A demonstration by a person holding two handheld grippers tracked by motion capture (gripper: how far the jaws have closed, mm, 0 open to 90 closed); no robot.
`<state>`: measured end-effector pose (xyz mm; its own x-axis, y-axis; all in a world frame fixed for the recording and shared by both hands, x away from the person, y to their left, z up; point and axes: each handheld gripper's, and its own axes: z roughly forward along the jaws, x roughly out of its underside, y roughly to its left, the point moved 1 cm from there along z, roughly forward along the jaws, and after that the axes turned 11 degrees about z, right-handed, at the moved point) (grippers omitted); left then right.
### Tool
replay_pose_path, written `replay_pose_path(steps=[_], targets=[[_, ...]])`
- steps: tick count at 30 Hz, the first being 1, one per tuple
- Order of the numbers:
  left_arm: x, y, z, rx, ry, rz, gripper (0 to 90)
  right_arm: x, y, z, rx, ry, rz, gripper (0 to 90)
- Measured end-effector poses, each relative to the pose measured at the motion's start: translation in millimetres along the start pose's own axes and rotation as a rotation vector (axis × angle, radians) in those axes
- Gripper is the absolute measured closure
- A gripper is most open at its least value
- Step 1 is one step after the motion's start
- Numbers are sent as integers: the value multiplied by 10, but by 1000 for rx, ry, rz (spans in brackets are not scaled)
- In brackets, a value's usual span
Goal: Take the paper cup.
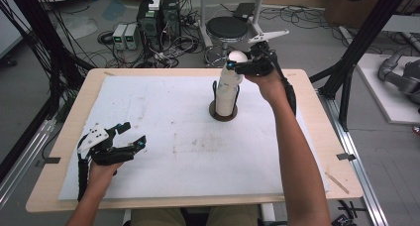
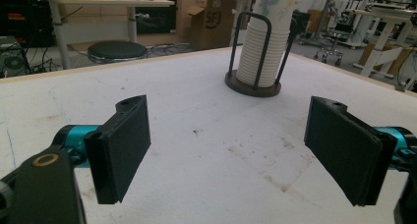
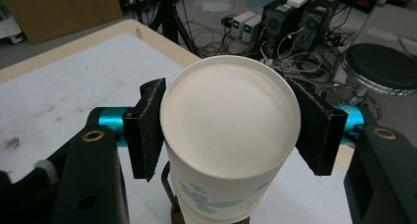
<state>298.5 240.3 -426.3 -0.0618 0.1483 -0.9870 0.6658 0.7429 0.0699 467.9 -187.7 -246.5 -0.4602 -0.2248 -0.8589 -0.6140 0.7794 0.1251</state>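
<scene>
Cluttered lab floor with cables, grey boxes and a black stool point(image 1: 227, 28) behind a wooden worktop point(image 1: 64, 132) covered by a white, stained mat point(image 1: 163, 137).

Top paper cup point(image 3: 230, 135), upside down with its pale base up and a floral print on its wall, capping the stack of cups point(image 2: 263, 52) in a dark wire holder point(image 1: 223, 112). Holder upright near the far middle of the mat, round base flat on it, black wire bars up both sides of the stack.

Right gripper point(image 1: 246, 64) level with the top cup, jaws pressed against its two opposite sides, clamping it just under the base.

Left gripper point(image 1: 131, 135) well apart from the holder, toward the near left corner of the mat, low over it, jaws spread wide with nothing between them, pointed toward the holder.
</scene>
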Motion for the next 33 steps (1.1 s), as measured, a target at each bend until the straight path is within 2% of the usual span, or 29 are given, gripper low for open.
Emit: replay_pose_path(steps=[5, 9, 16, 21, 22, 24, 33], targets=[[-1, -7, 6, 2, -6, -5, 175, -27, -45, -277, -1, -49, 2, 365], [-2, -7, 3, 2, -4, 1, 175, -14, -49, -486, -3, -68, -11, 366], [-2, -11, -4, 3, -4, 3, 174, 168, 72, -714, -3, -41, -80, 366], [-2, -10, -17, 0, -9, 1, 175, 388, 153, -765, -12, -14, -101, 366], [-2, -10, -17, 0, -9, 1, 175, 388, 153, -765, -12, -14, -101, 366], [-2, -9, -25, 0, -10, 4, 174, 524, 174, -760, -28, -3, -92, 366], [-1, -1, -57, -11, -12, 11, 174, 886, 269, -607, -80, 49, -79, 366]])
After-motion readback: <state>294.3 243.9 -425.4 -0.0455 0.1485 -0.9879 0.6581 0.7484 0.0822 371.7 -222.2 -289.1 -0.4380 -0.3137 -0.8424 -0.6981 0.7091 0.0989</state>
